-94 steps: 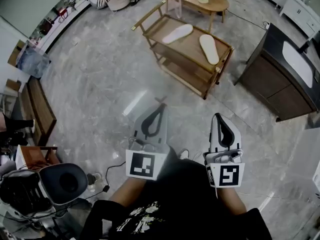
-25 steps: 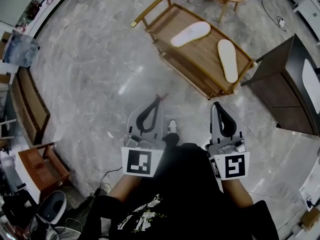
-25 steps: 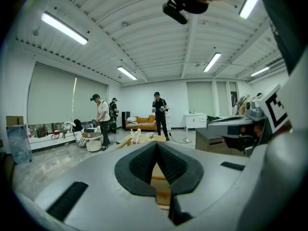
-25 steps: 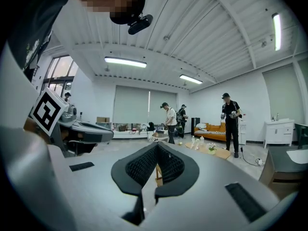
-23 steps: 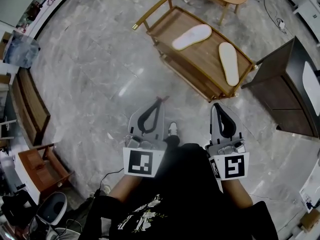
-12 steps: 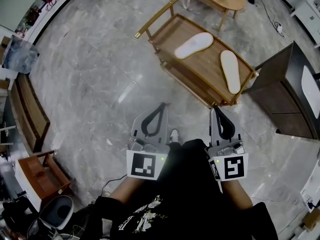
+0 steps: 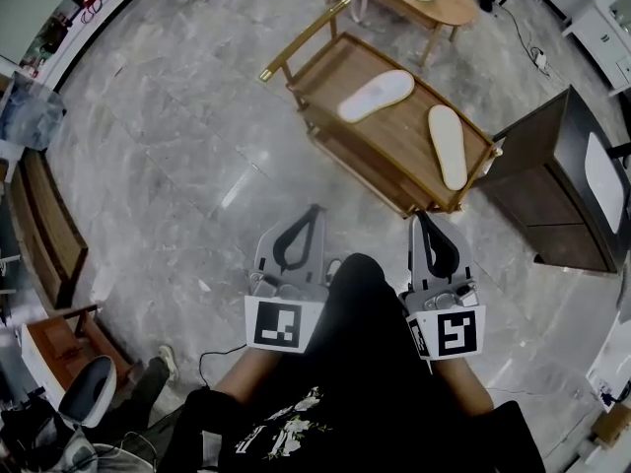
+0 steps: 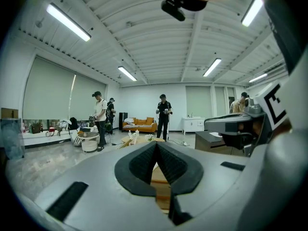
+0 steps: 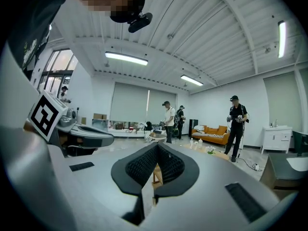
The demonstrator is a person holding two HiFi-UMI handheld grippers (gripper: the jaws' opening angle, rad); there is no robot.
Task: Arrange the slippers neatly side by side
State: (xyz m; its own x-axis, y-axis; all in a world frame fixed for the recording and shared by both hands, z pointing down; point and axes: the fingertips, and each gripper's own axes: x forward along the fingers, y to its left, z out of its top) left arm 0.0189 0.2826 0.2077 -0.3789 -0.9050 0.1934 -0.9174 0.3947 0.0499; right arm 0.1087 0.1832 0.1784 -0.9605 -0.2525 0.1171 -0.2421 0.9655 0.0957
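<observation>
Lying apart on shelf (image 7: 386,144), 2 slippers (image 7: 376,97), bare wood btwn.

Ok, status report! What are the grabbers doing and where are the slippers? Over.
Left gripper shut, empty; right gripper shut, empty. Far slipper and near slipper on the wooden cart, apart, splayed, not yet paired. Nothing seen blocking the way. Over.

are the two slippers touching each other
Apart. The head view shows bare wood of the cart between the far slipper and the near slipper.
</observation>
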